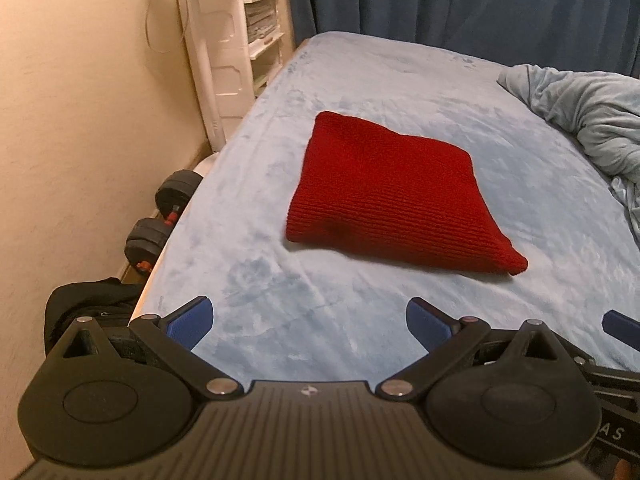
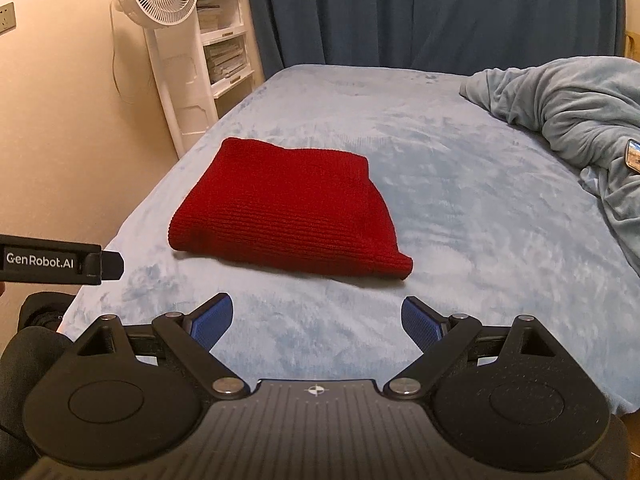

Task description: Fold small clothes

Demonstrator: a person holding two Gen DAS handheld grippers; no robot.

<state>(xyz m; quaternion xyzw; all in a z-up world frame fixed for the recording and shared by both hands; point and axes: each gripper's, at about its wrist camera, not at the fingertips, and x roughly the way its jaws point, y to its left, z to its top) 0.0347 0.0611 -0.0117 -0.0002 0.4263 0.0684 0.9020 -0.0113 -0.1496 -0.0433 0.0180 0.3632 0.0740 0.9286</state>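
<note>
A red knitted garment (image 1: 394,196) (image 2: 288,212) lies folded into a thick, roughly square bundle on the light blue bed (image 1: 320,312) (image 2: 460,216). My left gripper (image 1: 310,326) hovers over the near part of the bed, short of the bundle, its blue pads wide apart and nothing between them. My right gripper (image 2: 316,324) is held the same way, open and empty, a little back from the bundle's near edge. The left gripper's body (image 2: 60,261) shows at the left edge of the right wrist view. A blue tip of the right gripper (image 1: 620,326) shows at the right of the left wrist view.
A crumpled grey-blue blanket (image 2: 572,108) is heaped at the right side of the bed, with a phone (image 2: 633,159) lying on it. A white standing fan (image 2: 168,20) and white shelves (image 2: 226,40) stand at the wall. Dumbbells (image 1: 164,216) and a black bag (image 1: 88,304) lie on the floor left of the bed.
</note>
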